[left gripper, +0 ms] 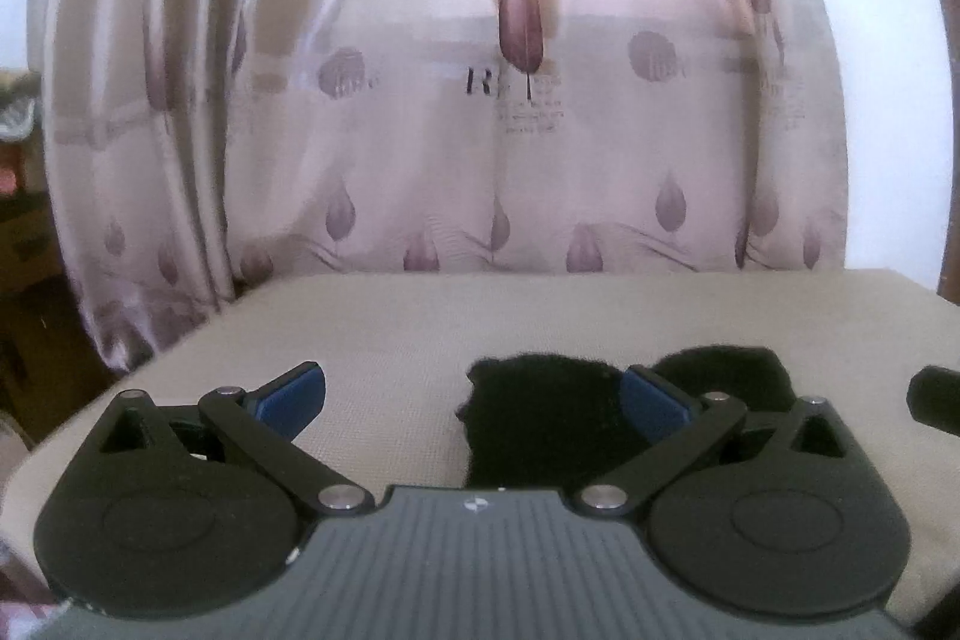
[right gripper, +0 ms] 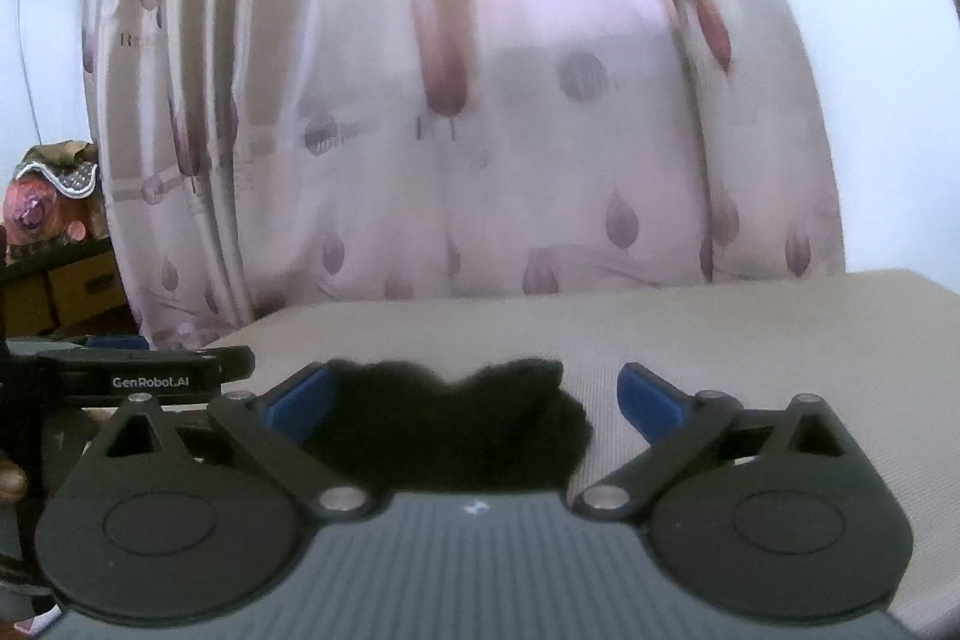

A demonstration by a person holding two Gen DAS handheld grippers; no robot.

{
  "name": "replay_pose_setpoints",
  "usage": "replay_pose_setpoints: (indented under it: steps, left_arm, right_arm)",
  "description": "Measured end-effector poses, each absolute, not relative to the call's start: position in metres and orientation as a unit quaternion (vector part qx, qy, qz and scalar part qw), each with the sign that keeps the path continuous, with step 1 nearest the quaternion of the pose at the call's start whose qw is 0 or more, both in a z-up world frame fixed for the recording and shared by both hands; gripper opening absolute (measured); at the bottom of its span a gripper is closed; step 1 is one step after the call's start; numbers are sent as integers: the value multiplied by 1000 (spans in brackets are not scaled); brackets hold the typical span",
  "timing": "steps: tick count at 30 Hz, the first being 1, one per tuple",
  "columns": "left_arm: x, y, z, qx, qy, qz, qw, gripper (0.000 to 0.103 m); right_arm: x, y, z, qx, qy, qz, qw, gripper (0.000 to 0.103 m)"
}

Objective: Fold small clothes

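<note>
The black garment [left gripper: 540,424] lies on the beige table [left gripper: 390,328], low beneath the left gripper [left gripper: 474,400] and right gripper [right gripper: 474,400], both spread wide and holding nothing.

Black garment [right gripper: 456,424] (bunched) beneath spread gripper [right gripper: 474,400].

Pale pink curtain [left gripper: 480,100] with mauve leaf print hangs behind beige cloth-covered surface [left gripper: 540,316], daylight glowing through. White wall [right gripper: 888,100] right. Cardboard boxes [right gripper: 66,292] left.
</note>
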State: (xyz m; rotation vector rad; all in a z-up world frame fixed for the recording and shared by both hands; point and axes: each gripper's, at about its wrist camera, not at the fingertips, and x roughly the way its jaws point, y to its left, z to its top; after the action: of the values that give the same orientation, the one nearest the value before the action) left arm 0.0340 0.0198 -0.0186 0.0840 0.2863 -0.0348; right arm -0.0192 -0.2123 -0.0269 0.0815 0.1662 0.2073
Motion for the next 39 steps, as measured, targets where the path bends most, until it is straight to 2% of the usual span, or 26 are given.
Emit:
replay_pose_setpoints:
  steps: [9, 39]
  left_arm:
    - [29, 15, -14, 65, 132, -29, 989, 103]
    - [52, 21, -34, 23, 179, -50, 982, 103]
  right_arm:
    - [-23, -206, -28, 38, 97, 114, 988, 103]
    - [-15, -203, -45, 44, 137, 123, 982, 103]
